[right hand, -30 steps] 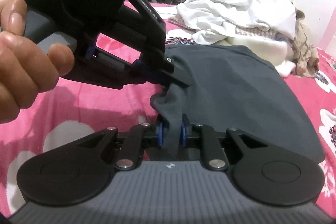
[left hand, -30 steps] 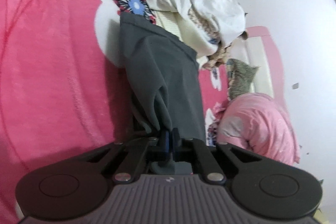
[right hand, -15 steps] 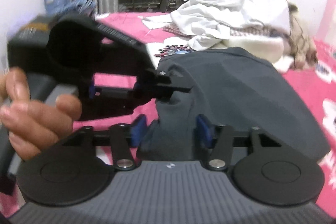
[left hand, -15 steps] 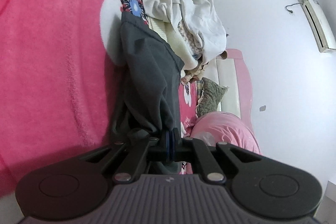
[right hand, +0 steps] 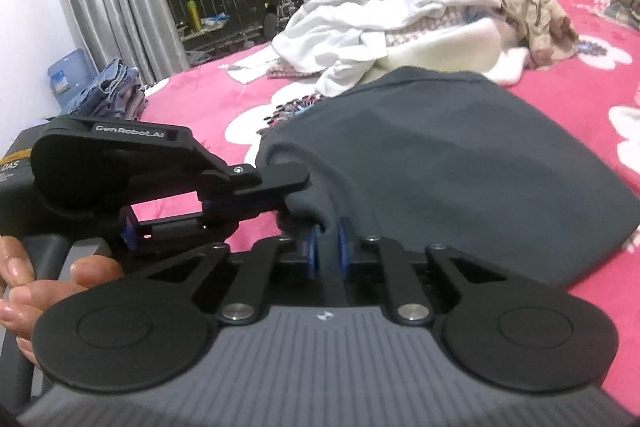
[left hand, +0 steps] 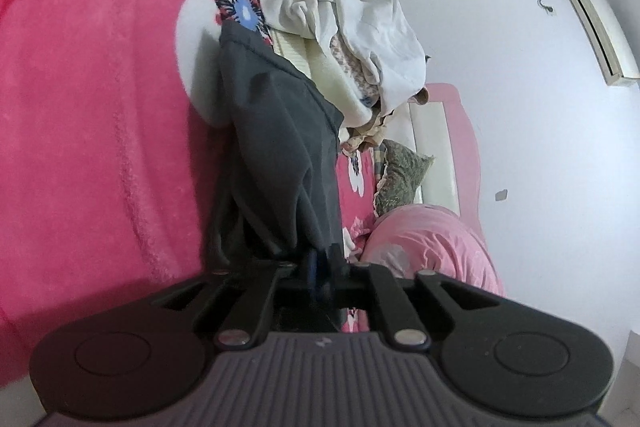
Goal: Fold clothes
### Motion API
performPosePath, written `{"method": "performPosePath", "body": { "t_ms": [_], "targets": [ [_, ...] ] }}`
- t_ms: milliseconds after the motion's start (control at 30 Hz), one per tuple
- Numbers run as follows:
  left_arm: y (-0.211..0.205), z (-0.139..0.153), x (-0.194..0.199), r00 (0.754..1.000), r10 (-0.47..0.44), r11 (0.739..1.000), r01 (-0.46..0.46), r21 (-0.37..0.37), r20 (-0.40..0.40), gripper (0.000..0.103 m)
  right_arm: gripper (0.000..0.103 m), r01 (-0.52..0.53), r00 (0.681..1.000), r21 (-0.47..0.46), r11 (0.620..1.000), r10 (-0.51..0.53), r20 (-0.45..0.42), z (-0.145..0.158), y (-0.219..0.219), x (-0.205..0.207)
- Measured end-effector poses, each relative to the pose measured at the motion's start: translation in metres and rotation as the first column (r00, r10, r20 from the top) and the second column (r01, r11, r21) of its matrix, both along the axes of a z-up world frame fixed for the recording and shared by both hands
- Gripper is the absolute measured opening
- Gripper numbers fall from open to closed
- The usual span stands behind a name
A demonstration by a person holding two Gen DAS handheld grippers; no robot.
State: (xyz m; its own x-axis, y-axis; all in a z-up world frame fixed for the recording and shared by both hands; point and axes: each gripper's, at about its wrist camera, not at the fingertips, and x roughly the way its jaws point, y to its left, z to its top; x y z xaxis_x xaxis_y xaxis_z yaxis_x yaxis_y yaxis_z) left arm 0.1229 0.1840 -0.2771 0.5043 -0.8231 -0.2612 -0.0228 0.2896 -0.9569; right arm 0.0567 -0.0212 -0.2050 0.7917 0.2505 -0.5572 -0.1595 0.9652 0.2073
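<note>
A dark grey garment [left hand: 280, 147] lies spread on the pink flowered blanket [left hand: 80, 107], with its near edge lifted. In the left wrist view my left gripper [left hand: 322, 267] pinches a bunched corner of it; its jaws are opening, with the cloth still between the pads. In the right wrist view that same left gripper [right hand: 290, 195] comes in from the left, held by a hand [right hand: 24, 307]. Just beside it, my right gripper [right hand: 328, 253] is shut on a fold of the garment [right hand: 460, 167], and the cloth stands up between its blue pads.
A pile of white and beige clothes [right hand: 400, 11] lies just beyond the garment. Folded jeans [right hand: 112, 87] and a blue water bottle [right hand: 68, 75] sit at the bed's far left edge by the curtain. A pink bundle [left hand: 432, 251], a pillow [left hand: 400, 171] and the headboard [left hand: 436, 147] lie on the other side.
My right gripper opened wide, then closed again on a fold of the garment right next to the left gripper. The left gripper sank lower in the right view and its jaws parted slightly.
</note>
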Motion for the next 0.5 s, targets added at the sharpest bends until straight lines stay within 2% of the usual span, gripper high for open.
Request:
{"method": "performPosePath", "body": {
  "t_ms": [67,167,300,400,500],
  "targets": [
    [0.003,0.000,0.001,1.000,0.006,1.000,-0.006,-0.004,-0.003,0.030,0.004,0.007,1.000,-0.032,0.999,-0.007,0.027,0.003,0.002,-0.004],
    [0.007,-0.001,0.003,1.000,0.007,1.000,-0.007,0.019,-0.027,0.034,0.004,-0.003,0.998,-0.116,0.993,0.010,0.058,0.003,0.010,-0.007],
    [0.008,0.000,0.007,0.998,-0.012,0.997,0.017,0.075,-0.063,0.037,0.004,-0.028,0.993,-0.289,0.957,0.061,0.103,-0.002,0.030,-0.012],
    [0.011,0.003,0.008,0.999,-0.012,0.997,0.016,0.074,-0.053,0.038,0.004,-0.062,0.980,-0.477,0.877,0.145,0.139,-0.010,0.052,-0.021],
    [0.021,0.006,0.006,0.999,0.016,0.996,-0.011,0.089,-0.048,0.038,0.004,-0.124,0.956,-0.644,0.755,0.264,0.125,-0.023,0.073,-0.030]
  ]
}}
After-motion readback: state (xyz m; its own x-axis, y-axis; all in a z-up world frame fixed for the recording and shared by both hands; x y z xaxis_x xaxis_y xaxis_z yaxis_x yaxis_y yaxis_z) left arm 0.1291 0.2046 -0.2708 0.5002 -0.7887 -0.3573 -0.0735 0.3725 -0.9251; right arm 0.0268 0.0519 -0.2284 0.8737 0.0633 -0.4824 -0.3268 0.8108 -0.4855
